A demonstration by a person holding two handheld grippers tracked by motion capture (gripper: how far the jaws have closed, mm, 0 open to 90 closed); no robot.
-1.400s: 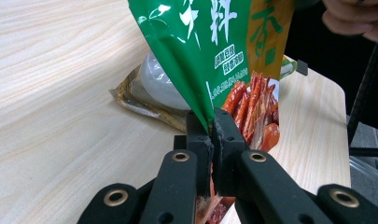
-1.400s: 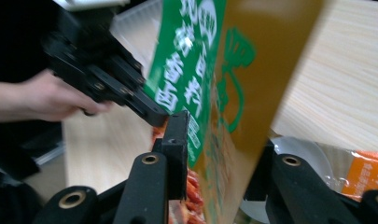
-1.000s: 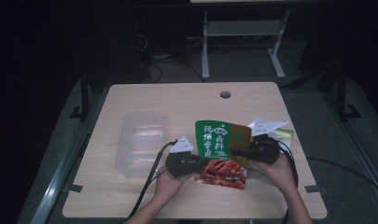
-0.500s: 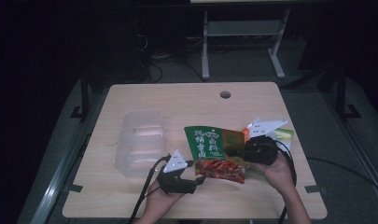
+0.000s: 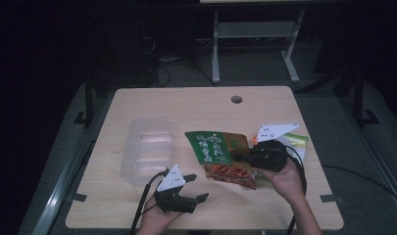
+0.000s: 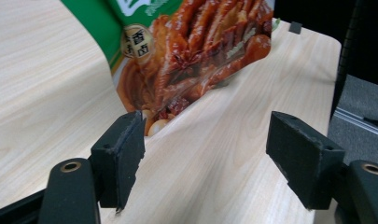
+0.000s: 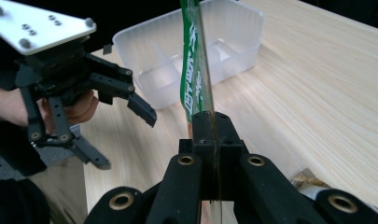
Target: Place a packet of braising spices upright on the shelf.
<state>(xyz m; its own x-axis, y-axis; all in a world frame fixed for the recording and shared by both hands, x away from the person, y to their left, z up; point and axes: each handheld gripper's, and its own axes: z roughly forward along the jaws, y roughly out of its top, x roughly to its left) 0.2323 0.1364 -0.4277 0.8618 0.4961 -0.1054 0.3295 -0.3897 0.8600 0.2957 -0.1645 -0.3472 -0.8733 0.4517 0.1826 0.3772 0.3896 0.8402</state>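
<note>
High view: right gripper (image 5: 241, 157) pinching green snack pouch (image 5: 220, 152) by its right side, holding it up near desk's (image 5: 196, 103) right edge. Left gripper (image 5: 198, 188) sitting by front edge, jaws just been opening, gaping wide on nothing, clear tray (image 5: 149, 147) just behind it.

Left gripper view: pouch (image 6: 191, 51) hanging just past spread jaws, none of it between them.

Right gripper view: jaws clamping tight on pouch (image 7: 196, 70) edge, tray (image 7: 196, 51) sitting behind.
</note>
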